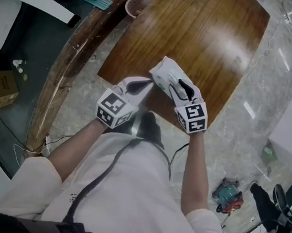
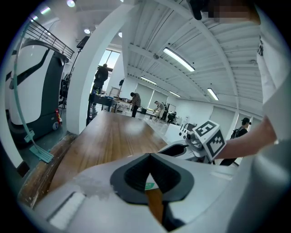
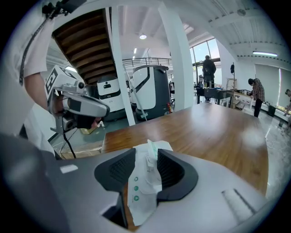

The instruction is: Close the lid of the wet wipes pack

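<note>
Two grippers meet over the near end of the wooden table (image 1: 199, 30), and the wet wipes pack (image 1: 167, 75) is in the air between them, not resting on the wood. My right gripper (image 1: 181, 87) has its jaws clamped on the pack, which is squeezed thin between the pads. My left gripper (image 1: 146, 83) has its jaws closed tip to tip, the tip right against the pack's near-left corner. A white-green sliver shows in the gap behind those tips, and I can't tell if it is pinched or just seen through. I judge the step in hand is pressing the flap down. I'd hold the right grip firm and use the shut left tip as a blunt pusher. I'd run it along the whole flap so the seal takes, pushing toward the right jaw so the soft pack doesn't fold. In the head view the pack's long axis runs diagonally, far-left to near-right. In the right gripper view it stands on edge, long axis along the jaws and away from the camera. A raised flap sits at the top edge, but I can't tell which way the lid faces.
</note>
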`<state>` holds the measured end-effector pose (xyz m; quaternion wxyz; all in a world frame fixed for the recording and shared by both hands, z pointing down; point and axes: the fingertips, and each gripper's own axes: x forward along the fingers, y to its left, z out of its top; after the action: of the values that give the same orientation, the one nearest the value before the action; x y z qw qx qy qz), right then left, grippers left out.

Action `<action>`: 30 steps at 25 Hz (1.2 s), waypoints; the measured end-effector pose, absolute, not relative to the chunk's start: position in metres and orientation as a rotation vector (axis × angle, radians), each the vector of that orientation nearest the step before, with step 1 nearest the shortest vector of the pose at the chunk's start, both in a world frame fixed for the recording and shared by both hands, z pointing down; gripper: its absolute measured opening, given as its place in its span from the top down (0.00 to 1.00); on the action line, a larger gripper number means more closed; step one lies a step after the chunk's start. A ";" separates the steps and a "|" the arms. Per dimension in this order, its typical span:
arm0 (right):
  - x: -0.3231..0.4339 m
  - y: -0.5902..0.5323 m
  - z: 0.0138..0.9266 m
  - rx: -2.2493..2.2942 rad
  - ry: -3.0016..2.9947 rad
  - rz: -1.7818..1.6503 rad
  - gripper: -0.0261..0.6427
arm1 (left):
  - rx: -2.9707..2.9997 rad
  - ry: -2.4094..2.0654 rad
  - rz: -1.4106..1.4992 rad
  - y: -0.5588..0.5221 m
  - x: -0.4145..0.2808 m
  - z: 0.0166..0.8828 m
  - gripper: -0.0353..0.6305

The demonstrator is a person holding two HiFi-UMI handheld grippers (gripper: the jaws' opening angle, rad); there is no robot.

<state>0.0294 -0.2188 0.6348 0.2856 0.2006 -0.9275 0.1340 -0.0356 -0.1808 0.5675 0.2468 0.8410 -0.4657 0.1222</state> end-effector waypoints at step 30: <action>0.004 -0.190 0.672 0.372 -2.277 0.215 0.72 | 2.274 -1.282 0.316 -0.163 -0.056 0.571 0.94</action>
<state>0.0036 -0.1901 0.6718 0.4007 0.1470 -0.9004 0.0849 -0.0564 -0.1634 0.5706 0.2533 0.8365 -0.4718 0.1162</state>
